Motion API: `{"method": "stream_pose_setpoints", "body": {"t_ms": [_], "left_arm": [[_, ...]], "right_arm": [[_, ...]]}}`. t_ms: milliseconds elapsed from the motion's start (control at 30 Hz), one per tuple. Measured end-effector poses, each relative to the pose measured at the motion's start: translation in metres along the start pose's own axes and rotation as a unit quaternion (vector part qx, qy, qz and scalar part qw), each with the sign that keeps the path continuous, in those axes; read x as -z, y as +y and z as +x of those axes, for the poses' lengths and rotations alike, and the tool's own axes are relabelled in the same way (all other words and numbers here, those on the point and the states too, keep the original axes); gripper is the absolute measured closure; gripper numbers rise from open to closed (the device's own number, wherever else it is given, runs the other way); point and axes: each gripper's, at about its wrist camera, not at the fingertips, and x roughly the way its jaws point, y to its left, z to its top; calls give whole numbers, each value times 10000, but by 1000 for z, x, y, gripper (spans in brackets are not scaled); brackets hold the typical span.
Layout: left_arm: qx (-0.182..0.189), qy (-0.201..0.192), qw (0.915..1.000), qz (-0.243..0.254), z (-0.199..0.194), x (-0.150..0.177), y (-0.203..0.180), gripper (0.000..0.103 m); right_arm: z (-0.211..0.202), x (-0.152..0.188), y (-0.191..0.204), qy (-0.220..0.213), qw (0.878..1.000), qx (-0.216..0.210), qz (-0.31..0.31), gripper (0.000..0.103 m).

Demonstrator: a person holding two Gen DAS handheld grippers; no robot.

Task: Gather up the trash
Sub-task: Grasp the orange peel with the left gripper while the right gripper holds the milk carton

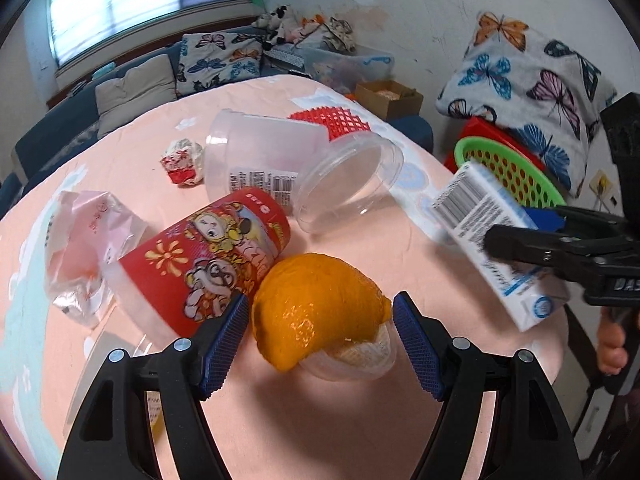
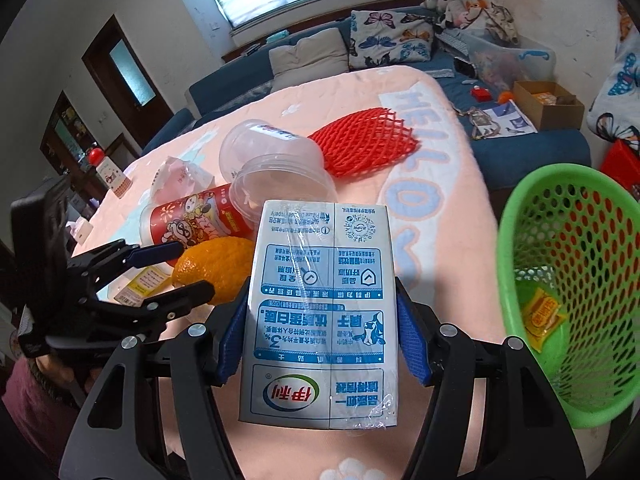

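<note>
— Grippers first: what is your right gripper (image 2: 320,328) doing?
— Its pads clamp a milk carton (image 2: 320,312), held above the pink table (image 2: 440,280) beside the green basket (image 2: 572,292).
— And your left gripper (image 1: 320,332)?
— Jaws spread, straddling an orange peel (image 1: 316,308) without touching.

Pink quilted table cover (image 1: 352,252), orange peel (image 1: 316,308) front and centre, red printed cup (image 1: 208,256) lying beside it, clear tub (image 1: 280,160) tipped over, red foam net (image 2: 364,144) behind, crumpled wrapper (image 1: 182,162), pink plastic bag (image 1: 84,240) at left.

Both wrist cams close over table (image 1: 360,248)
</note>
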Motion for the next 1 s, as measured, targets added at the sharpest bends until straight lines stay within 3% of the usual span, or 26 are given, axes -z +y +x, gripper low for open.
{"method": "stream_pose_setpoints", "body": {"t_ms": [800,1000], "left_arm": [[-158,57,9987,474,17,-5,-8,32],[-129,-13,9990,434,14,-5,-9,44]], "right_arm": [[-17,10,-15,-116,9997,144,182,39],[-20,11,-16,-156,9995,180,206,39]]}}
